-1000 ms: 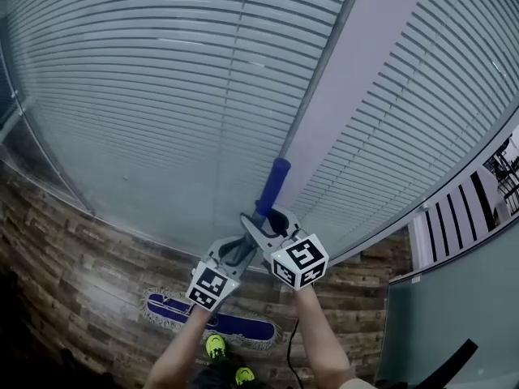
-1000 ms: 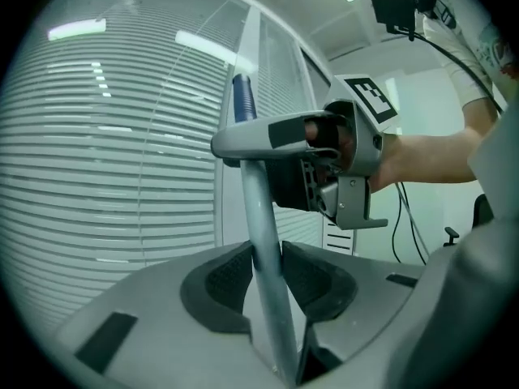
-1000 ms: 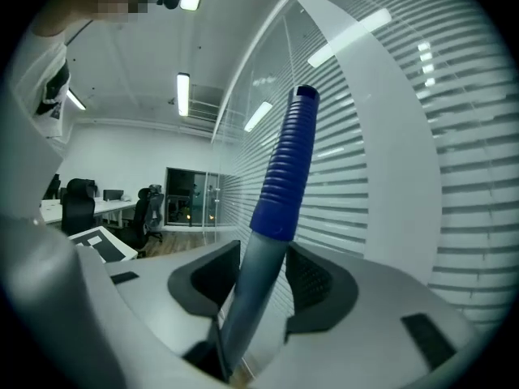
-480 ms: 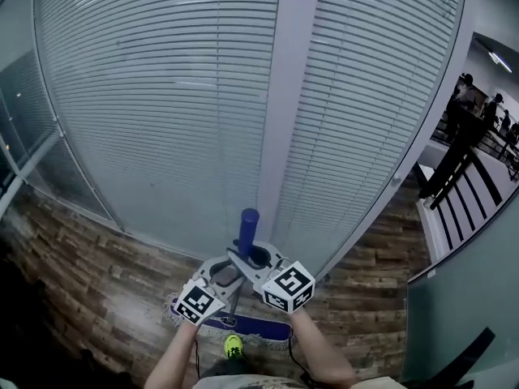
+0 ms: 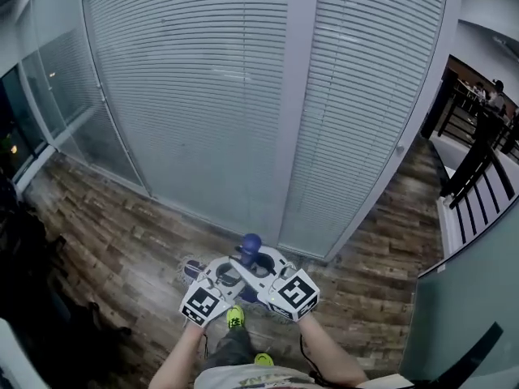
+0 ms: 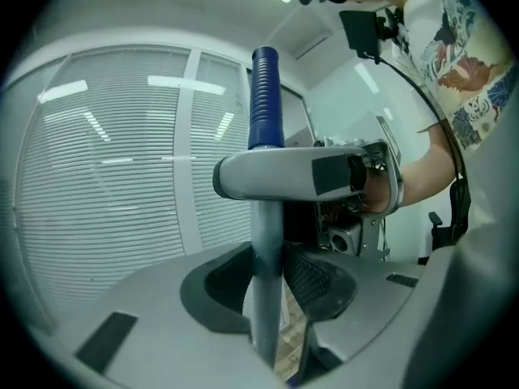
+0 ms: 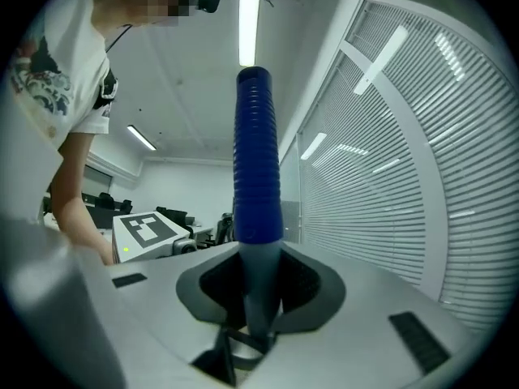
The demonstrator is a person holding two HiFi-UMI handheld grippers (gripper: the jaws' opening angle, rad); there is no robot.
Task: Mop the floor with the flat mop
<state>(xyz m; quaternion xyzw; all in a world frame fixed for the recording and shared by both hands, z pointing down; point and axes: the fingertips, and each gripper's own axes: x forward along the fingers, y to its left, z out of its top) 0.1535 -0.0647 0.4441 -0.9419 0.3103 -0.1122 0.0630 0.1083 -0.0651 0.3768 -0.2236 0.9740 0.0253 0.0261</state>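
Two bare forearms (image 5: 182, 355) reach forward from the near edge. The left hand-held gripper (image 5: 228, 274) and the right hand-held gripper (image 5: 261, 262) sit close together, the right clasping above the left. Each one's jaws are closing on the upright mop handle (image 6: 266, 282), with the pads against its smooth grey pole, below the ribbed blue grip (image 7: 258, 168). The flat mop (image 5: 193, 269), blue and fringed, lies on the floor (image 5: 105, 241) just beyond a green shoe (image 5: 235, 318). The glossy wood planks run to a far glass wall hung with white slatted blinds (image 5: 186, 96).
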